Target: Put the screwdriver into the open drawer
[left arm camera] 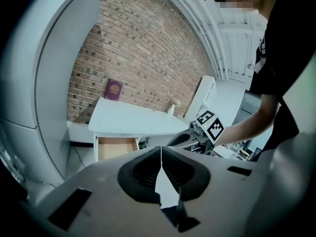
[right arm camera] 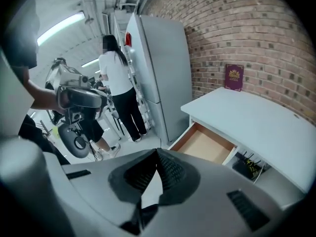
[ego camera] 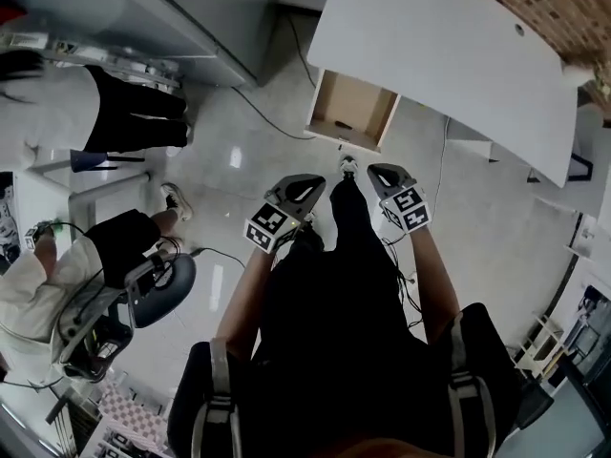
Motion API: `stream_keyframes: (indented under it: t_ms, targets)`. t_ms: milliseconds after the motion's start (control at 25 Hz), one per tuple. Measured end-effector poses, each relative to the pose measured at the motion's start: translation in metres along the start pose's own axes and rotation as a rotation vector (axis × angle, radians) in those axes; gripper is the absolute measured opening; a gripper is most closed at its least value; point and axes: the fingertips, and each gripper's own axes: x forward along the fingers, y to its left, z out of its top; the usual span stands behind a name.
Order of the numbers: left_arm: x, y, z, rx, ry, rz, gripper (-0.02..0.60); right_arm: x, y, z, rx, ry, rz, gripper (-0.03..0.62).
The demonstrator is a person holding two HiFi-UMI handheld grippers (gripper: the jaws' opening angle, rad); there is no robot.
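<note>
In the head view, the person stands on a pale tiled floor (ego camera: 248,151) and holds both tools out in front at about waist height. The left gripper (ego camera: 307,185) and the right gripper (ego camera: 382,173) sit side by side, a little apart, each with its marker cube facing up. Ahead of them, well apart, the open drawer (ego camera: 351,111) juts from under the near edge of a white desk (ego camera: 430,55), showing its light wooden bottom. A grey fridge (ego camera: 191,17) stands at the upper left. A standing person (ego camera: 115,113) in a white top is beside it, and a second person (ego camera: 57,275) sits lower left.

In the left gripper view, the jaws meet at their tips with nothing held between them. Beyond them the drawer (left arm camera: 117,148) hangs pulled out below the desk top (left arm camera: 133,120). A maroon book (left arm camera: 114,89) leans upright against the brick wall (left arm camera: 138,58) behind. The right gripper's marker cube (left arm camera: 210,125) shows at the right.

In the right gripper view, this tool's jaws are likewise closed tip to tip and hold nothing. The drawer (right arm camera: 205,144) lies ahead to the right, between the fridge (right arm camera: 163,68) and the desk. The left gripper (right arm camera: 81,98) shows at the left.

The screwdriver cannot be made out in any view.
</note>
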Motion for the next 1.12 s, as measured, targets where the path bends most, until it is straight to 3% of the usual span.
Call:
stream_keyframes:
  t_ms: [440, 1120]
  targets:
    - [-0.042, -0.025, -0.001, 0.072, 0.000, -0.051, 0.017, -0.039, 0.057, -0.022, 0.040, -0.037, -0.087, 0.057]
    - [-0.076, -0.046, -0.027, 0.097, 0.033, -0.118, 0.017, -0.057, 0.116, -0.037, 0.053, -0.076, -0.164, 0.055]
